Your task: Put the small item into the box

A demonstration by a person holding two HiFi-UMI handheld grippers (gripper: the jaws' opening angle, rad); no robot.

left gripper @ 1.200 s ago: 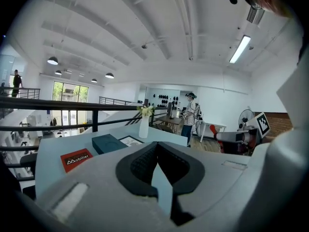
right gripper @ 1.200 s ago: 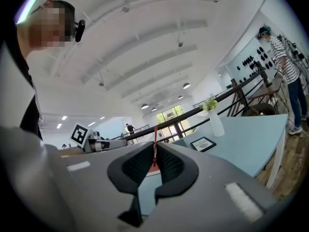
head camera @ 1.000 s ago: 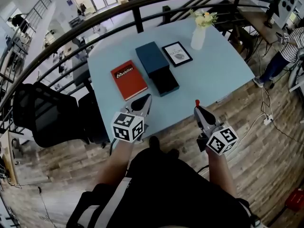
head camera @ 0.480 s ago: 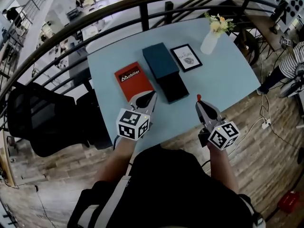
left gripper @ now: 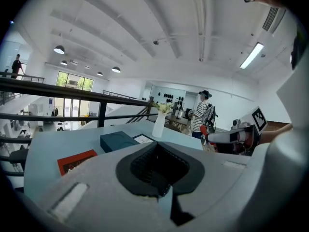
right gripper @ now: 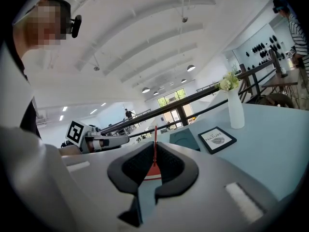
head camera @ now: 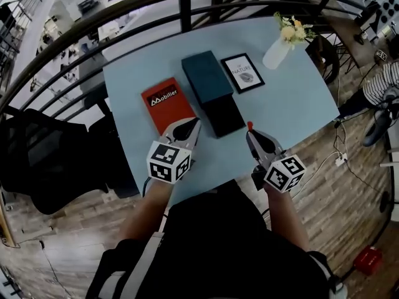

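A black box (head camera: 224,117) lies end to end with a dark teal box (head camera: 207,78) in the middle of the light blue table (head camera: 293,98). My right gripper (head camera: 250,129) hovers over the table's near edge, right of the black box. It is shut on a small thin red item (head camera: 250,126), which stands up between the jaws (right gripper: 155,139). My left gripper (head camera: 189,126) is shut with nothing in it, near the corner of a red book (head camera: 167,101). The teal box (left gripper: 118,140) shows ahead in the left gripper view.
A framed picture (head camera: 242,72) lies right of the teal box, and a white vase with flowers (head camera: 277,50) stands at the far right corner. A dark railing (head camera: 184,8) runs behind the table. A black chair (head camera: 37,161) stands left. A person in a striped shirt (head camera: 380,86) is at the right.
Both grippers have edged forward over the table's near edge, towards the boxes. The right gripper still holds the red item. The head view has shifted slightly.
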